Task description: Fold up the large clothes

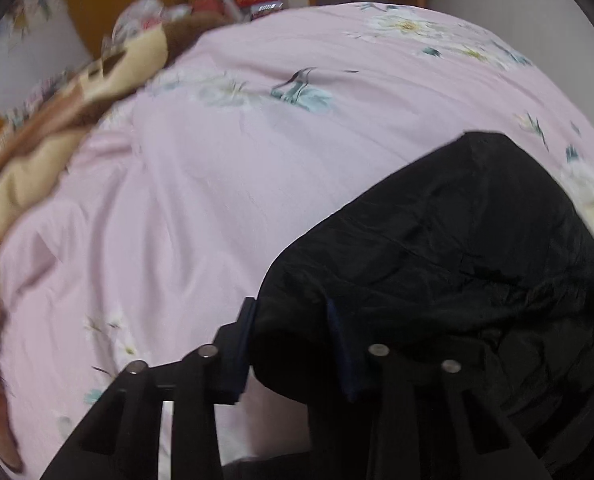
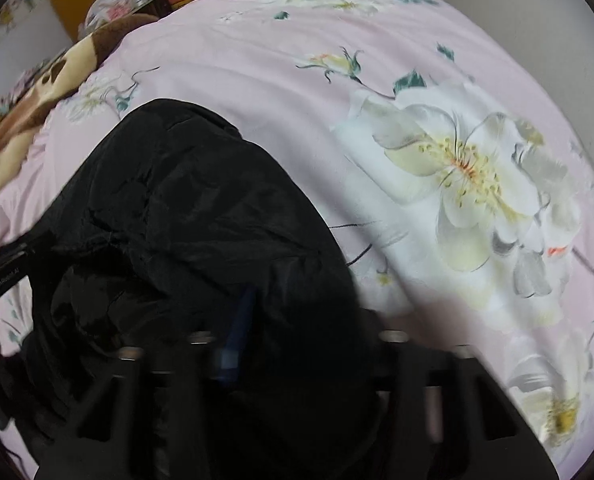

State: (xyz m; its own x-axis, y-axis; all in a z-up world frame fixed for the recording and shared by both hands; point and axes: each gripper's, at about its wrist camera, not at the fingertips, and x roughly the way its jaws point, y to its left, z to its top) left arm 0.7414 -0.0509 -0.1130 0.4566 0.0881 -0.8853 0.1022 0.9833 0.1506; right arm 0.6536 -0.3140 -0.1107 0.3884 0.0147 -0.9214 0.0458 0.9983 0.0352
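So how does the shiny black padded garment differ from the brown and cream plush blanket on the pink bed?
The black padded garment is glossy, single-coloured and lies close to both grippers; the brown and cream blanket looks matte and fuzzy, patterned, and is bunched at the bed's far left edge. Both rest crumpled on the pink floral bedsheet.

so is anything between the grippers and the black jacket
Nothing visible. The shiny black padded jacket on the pink floral bedsheet already sits between the pads of the left gripper; the right gripper is buried in its fabric.
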